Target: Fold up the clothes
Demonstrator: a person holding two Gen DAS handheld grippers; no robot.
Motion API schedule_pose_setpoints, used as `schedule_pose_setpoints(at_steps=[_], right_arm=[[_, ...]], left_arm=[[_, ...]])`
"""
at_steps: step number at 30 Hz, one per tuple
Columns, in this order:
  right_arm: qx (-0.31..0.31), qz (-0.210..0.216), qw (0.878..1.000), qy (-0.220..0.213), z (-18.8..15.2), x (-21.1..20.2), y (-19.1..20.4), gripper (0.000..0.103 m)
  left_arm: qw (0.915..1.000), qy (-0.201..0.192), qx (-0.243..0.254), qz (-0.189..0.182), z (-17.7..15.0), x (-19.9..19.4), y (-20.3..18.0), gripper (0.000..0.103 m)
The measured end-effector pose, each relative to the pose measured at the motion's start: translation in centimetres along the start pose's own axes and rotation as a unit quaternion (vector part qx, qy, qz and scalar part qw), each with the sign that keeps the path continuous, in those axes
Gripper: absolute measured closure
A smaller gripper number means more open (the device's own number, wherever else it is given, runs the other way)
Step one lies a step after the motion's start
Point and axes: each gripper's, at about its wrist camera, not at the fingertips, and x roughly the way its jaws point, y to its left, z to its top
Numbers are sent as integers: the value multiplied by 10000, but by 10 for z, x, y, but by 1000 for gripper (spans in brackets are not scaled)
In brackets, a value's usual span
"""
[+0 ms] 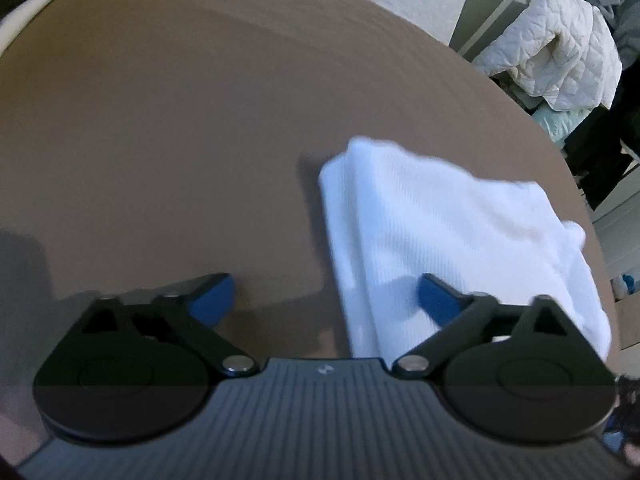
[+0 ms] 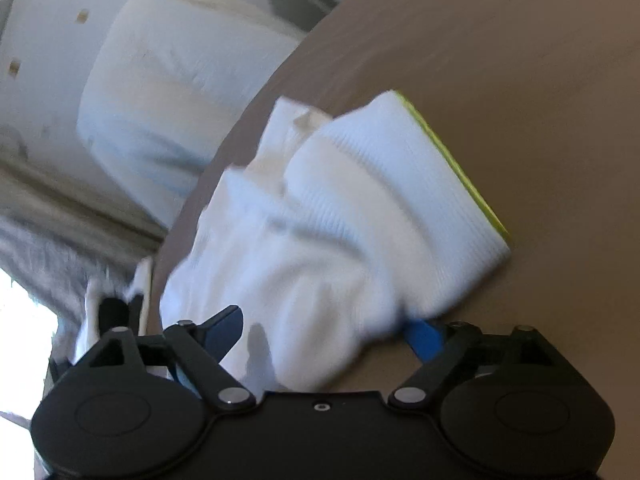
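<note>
A white ribbed garment (image 1: 432, 232) lies folded on the brown round table (image 1: 180, 140), towards its right edge. My left gripper (image 1: 326, 296) hovers low over the table, open; its right blue fingertip (image 1: 436, 298) sits over the garment's near part and its left one over bare table. In the right wrist view the same garment (image 2: 360, 208) is bunched, with a yellow-green strip along its far edge. My right gripper (image 2: 326, 332) is open, its jaws wide, with the garment's near end lying between them and covering part of the right fingertip (image 2: 426, 340).
A pile of white quilted fabric (image 1: 556, 52) hangs beyond the table at the back right. A white padded seat or cushion (image 2: 168, 92) and a grey furry surface (image 2: 48, 264) lie past the table's edge (image 2: 192, 208), close to the garment.
</note>
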Motion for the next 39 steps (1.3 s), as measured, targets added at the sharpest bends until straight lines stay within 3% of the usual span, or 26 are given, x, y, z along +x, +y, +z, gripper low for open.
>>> schedule_pose_setpoints(at_steps=[4, 5, 6, 7, 8, 9, 10, 13, 19, 24, 32, 34, 35, 36, 38, 39], right_arm=[[-49, -157, 9997, -196, 19, 27, 10, 8], [-212, -282, 9991, -234, 22, 32, 17, 9], [-374, -407, 9981, -272, 24, 37, 24, 16], [-548, -534, 9966, -310, 27, 42, 31, 34], [-831, -669, 9937, -349, 27, 44, 38, 45], [-1122, -690, 9906, -380, 27, 45, 44, 58], [-1423, -720, 9863, -420, 26, 45, 51, 63], [-2398, -902, 9640, -718, 13, 33, 86, 67], [-3601, -788, 9216, -1218, -3, 5, 156, 69], [-4090, -433, 9021, -1308, -10, -5, 204, 69], [-4678, 323, 8794, -816, -32, 17, 266, 69], [-4738, 526, 8771, -586, -38, 29, 279, 69], [-4881, 460, 8703, -468, -43, 44, 284, 69], [-5023, 395, 8631, -350, -47, 59, 289, 65], [-5302, 234, 8475, -108, -56, 90, 298, 42], [-5449, -112, 8384, 52, -64, 112, 297, 28]], left_arm=[[9990, -75, 425, -97, 20, 19, -20, 2], [9984, -160, 539, -90, 19, 18, -25, 22], [9975, -245, 653, -83, 18, 18, -30, 42], [9965, -330, 766, -76, 17, 17, -35, 68], [9952, -414, 880, -69, 16, 17, -40, 79], [9938, -499, 993, -61, 16, 16, -45, 82], [9921, -592, 1109, -50, 15, 15, -50, 85], [9812, -1188, 1512, 166, 3, -12, -65, 94], [9764, -1565, 1470, 231, 6, -76, -70, 95], [9750, -1743, 1338, 339, 10, -130, -51, 95], [9633, -1937, 1396, 1226, -5, -213, -15, 95], [9632, -1973, 1327, 1253, -19, -231, -2, 95], [9644, -1994, 1225, 1232, -28, -239, 6, 95], [9662, -1974, 1102, 1238, -38, -243, 14, 95], [9698, -1859, 798, 1366, -58, -239, 38, 86], [9721, -1692, 604, 1509, -65, -231, 53, 78]])
